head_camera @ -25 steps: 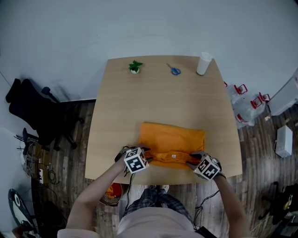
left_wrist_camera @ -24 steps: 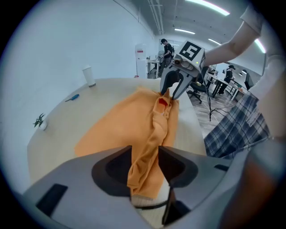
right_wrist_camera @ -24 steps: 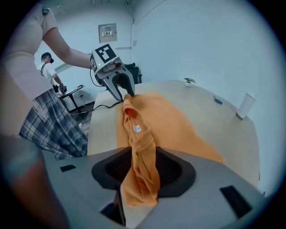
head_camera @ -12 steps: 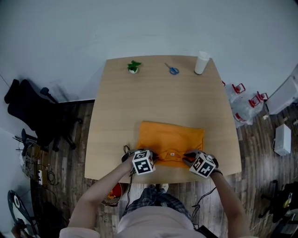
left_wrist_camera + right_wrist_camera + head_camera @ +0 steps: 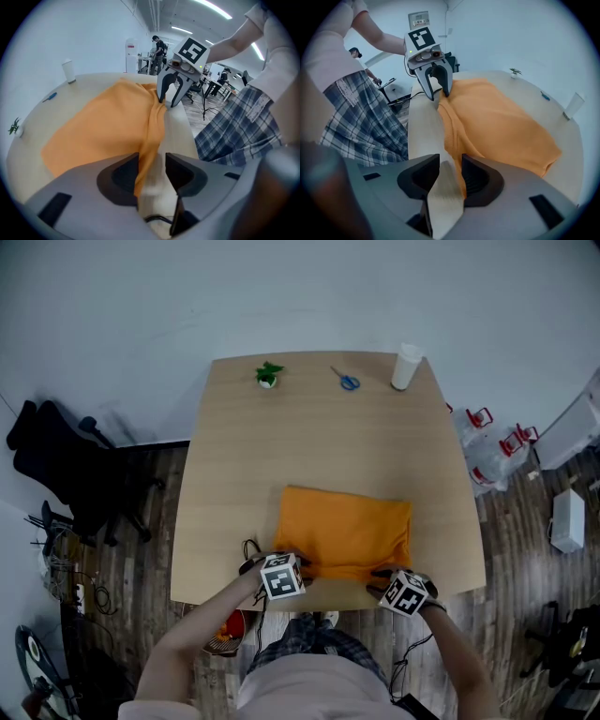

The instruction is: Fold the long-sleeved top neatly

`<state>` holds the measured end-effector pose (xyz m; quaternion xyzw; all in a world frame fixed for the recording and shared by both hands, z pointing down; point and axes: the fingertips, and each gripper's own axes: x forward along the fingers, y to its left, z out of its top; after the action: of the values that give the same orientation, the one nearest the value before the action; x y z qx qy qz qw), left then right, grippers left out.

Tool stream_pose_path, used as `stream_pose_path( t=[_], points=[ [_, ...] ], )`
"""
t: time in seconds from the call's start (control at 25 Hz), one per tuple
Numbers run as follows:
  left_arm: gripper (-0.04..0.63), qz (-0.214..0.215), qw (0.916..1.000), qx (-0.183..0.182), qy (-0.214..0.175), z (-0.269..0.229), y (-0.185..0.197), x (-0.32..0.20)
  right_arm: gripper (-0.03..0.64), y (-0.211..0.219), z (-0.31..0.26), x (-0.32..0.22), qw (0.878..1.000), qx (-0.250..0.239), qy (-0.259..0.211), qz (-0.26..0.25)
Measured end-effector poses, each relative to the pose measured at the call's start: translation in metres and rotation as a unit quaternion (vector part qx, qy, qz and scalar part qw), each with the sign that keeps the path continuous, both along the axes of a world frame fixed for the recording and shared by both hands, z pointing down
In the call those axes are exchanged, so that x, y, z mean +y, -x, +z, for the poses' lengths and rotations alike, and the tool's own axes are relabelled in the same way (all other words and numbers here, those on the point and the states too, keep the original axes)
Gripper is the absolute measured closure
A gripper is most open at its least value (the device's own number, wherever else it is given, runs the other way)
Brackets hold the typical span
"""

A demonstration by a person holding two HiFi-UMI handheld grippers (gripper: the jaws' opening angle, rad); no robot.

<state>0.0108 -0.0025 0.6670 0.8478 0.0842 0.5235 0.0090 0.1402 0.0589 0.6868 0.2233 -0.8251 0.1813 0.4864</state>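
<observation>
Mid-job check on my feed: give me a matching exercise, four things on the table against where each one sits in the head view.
Things:
1. orange top
2. blue-handled scissors
3. small green plant
4. white cup

Places on the table, head view:
A. far right corner
B. near edge, lying folded
C. far edge, left of the other two small items
D. far edge, between the other two small items

Pairs: 1-B, 2-D, 3-C, 4-A
</observation>
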Motion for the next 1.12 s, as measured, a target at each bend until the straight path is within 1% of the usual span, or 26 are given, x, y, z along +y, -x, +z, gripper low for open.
stream_pose_path(
  t=[0.08,0.16,0.28,0.36,0.44,0.48,0.56,0.64,0.68,0.72,0.76,0.8,0.84,0.92,0.96,1.04,1.12],
  points=[
    [0.395,0.000,1.0000,-0.006,0.003,0.005,0.000,0.002,0.438,0.001,0.005,0.003,1.000,-0.004,0.018,0.009],
    [0.377,0.002,1.0000,-0.007,0.002,0.007,-0.002,0.004,0.433,0.002,0.004,0.003,1.000,-0.011,0.020,0.012],
    [0.376,-0.013,0.9997,0.016,0.012,-0.007,-0.005,0.003,0.426,0.001,-0.014,-0.006,0.998,-0.041,0.006,0.037],
    [0.377,-0.041,0.9980,0.046,0.014,-0.024,-0.006,-0.005,0.426,-0.004,-0.037,-0.017,0.995,-0.070,-0.013,0.070],
    [0.399,-0.083,0.9931,0.082,0.011,-0.044,-0.004,-0.019,0.427,-0.012,-0.063,-0.031,0.987,-0.106,-0.043,0.111],
    [0.408,-0.108,0.9891,0.100,0.010,-0.055,-0.002,-0.028,0.432,-0.017,-0.077,-0.039,0.981,-0.123,-0.061,0.133],
    [0.436,-0.157,0.9778,0.138,0.010,-0.078,0.002,-0.048,0.448,-0.031,-0.103,-0.057,0.967,-0.151,-0.103,0.178],
    [0.459,-0.207,0.9618,0.179,0.007,-0.103,0.008,-0.069,0.485,-0.048,-0.127,-0.074,0.949,-0.171,-0.148,0.220],
    [0.487,-0.233,0.9515,0.201,-0.002,-0.116,0.010,-0.081,0.505,-0.057,-0.139,-0.081,0.938,-0.181,-0.171,0.242],
    [0.505,-0.260,0.9395,0.223,-0.014,-0.129,0.013,-0.093,0.522,-0.067,-0.150,-0.089,0.925,-0.190,-0.194,0.266],
    [0.524,-0.287,0.9254,0.245,-0.029,-0.143,0.017,-0.106,0.546,-0.077,-0.161,-0.096,0.910,-0.202,-0.216,0.291],
    [0.561,-0.314,0.9099,0.267,-0.043,-0.155,0.020,-0.118,0.564,-0.088,-0.172,-0.102,0.893,-0.214,-0.237,0.317],
    [0.577,-0.339,0.8936,0.289,-0.053,-0.168,0.023,-0.129,0.581,-0.098,-0.182,-0.107,0.875,-0.227,-0.256,0.343],
    [0.588,-0.380,0.8617,0.329,-0.068,-0.190,0.030,-0.144,0.600,-0.117,-0.202,-0.116,0.837,-0.250,-0.294,0.389],
    [0.591,-0.397,0.8473,0.345,-0.076,-0.199,0.033,-0.150,0.607,-0.125,-0.212,-0.118,0.818,-0.259,-0.311,0.408],
    [0.592,-0.421,0.8229,0.369,-0.097,-0.214,0.040,-0.158,0.609,-0.140,-0.230,-0.118,0.785,-0.272,-0.344,0.438],
    [0.592,-0.437,0.8021,0.387,-0.124,-0.229,0.046,-0.163,0.609,-0.154,-0.245,-0.114,0.757,-0.274,-0.373,0.461]
  ],
)
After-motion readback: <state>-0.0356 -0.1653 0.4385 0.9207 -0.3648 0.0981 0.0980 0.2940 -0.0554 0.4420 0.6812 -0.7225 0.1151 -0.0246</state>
